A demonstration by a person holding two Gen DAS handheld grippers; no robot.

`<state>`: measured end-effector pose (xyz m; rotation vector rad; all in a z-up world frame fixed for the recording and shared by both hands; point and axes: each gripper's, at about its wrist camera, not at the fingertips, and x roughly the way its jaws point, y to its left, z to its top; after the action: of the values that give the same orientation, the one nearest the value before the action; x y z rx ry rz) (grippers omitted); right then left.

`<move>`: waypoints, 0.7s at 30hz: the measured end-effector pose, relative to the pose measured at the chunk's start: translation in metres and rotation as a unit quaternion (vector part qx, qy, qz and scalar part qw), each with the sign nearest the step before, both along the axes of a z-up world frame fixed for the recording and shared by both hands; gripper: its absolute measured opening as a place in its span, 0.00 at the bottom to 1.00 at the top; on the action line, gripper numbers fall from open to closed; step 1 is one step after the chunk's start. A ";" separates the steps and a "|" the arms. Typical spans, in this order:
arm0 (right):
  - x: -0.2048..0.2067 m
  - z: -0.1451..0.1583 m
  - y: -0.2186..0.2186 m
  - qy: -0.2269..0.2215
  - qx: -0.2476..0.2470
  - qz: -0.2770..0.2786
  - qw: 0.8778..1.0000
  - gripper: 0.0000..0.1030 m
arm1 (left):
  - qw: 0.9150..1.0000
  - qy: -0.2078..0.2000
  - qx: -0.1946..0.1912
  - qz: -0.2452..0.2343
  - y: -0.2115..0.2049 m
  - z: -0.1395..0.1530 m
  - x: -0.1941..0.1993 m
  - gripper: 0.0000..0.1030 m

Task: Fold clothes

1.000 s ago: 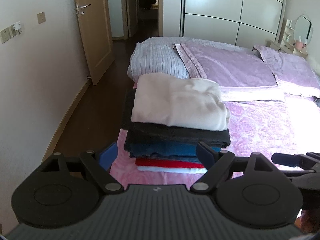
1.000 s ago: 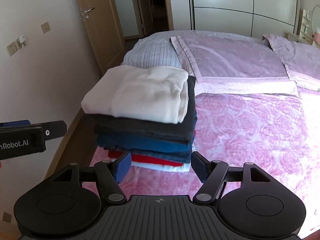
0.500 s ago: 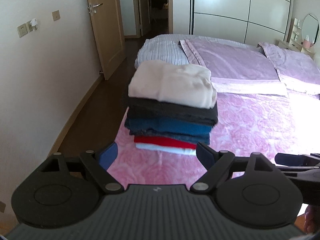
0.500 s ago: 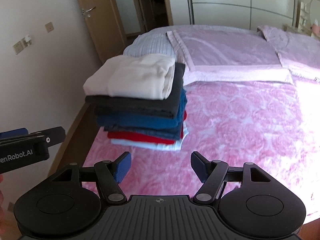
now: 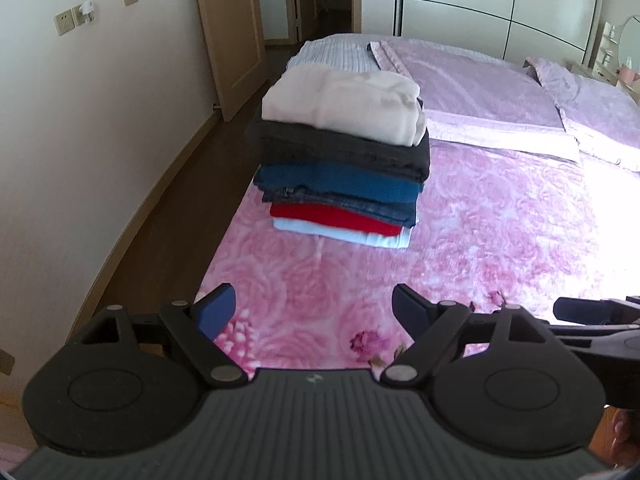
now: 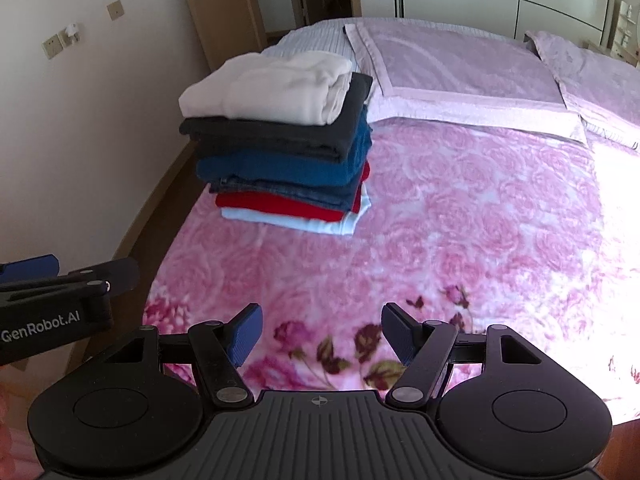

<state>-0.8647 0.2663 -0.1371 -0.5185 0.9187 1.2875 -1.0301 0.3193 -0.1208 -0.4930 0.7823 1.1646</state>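
Note:
A stack of folded clothes stands near the left edge of the bed: cream on top, then dark grey, blue, denim, red and pale blue at the bottom. My left gripper hangs open over the pink bedspread, well short of the stack, nothing between its fingers. My right gripper is also open and empty, short of the stack and a little to its right. Each gripper shows at the edge of the other's view.
The pink floral bedspread covers the bed. A lilac quilt and pillows lie at the far end. A wall, a strip of wooden floor and a door lie left of the bed; wardrobes stand behind.
Both grippers have drawn back from the stack, which now looks smaller and farther off, with more bedspread in front. Both stay open and empty.

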 end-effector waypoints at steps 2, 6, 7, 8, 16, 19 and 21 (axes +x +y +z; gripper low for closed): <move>0.000 -0.003 -0.001 0.002 -0.005 -0.001 1.000 0.67 | 1.000 0.003 -0.005 0.003 -0.001 -0.003 0.000 0.81; 0.001 -0.009 0.001 0.007 -0.016 -0.003 1.000 0.67 | 1.000 0.009 -0.013 0.002 0.002 -0.009 -0.002 0.81; 0.001 -0.011 0.003 0.007 -0.019 -0.004 1.000 0.67 | 1.000 0.011 -0.015 0.001 0.004 -0.010 -0.002 0.81; 0.000 -0.013 0.005 0.008 -0.022 -0.005 1.000 0.67 | 1.000 0.013 -0.016 0.000 0.005 -0.011 -0.002 0.81; -0.004 -0.022 0.030 0.010 -0.036 -0.009 0.999 0.67 | 0.999 0.015 -0.028 -0.006 0.036 -0.019 -0.004 0.81; -0.004 -0.025 0.045 0.009 -0.038 -0.013 0.999 0.67 | 0.999 0.016 -0.029 -0.009 0.050 -0.021 -0.005 0.81; -0.005 -0.028 0.054 0.009 -0.041 -0.014 0.999 0.67 | 0.999 0.017 -0.031 -0.011 0.061 -0.023 -0.006 0.81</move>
<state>-0.8692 0.3207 -0.1649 -0.5566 0.9947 1.2345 -1.0361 0.3798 -0.1440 -0.5160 0.8537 1.1346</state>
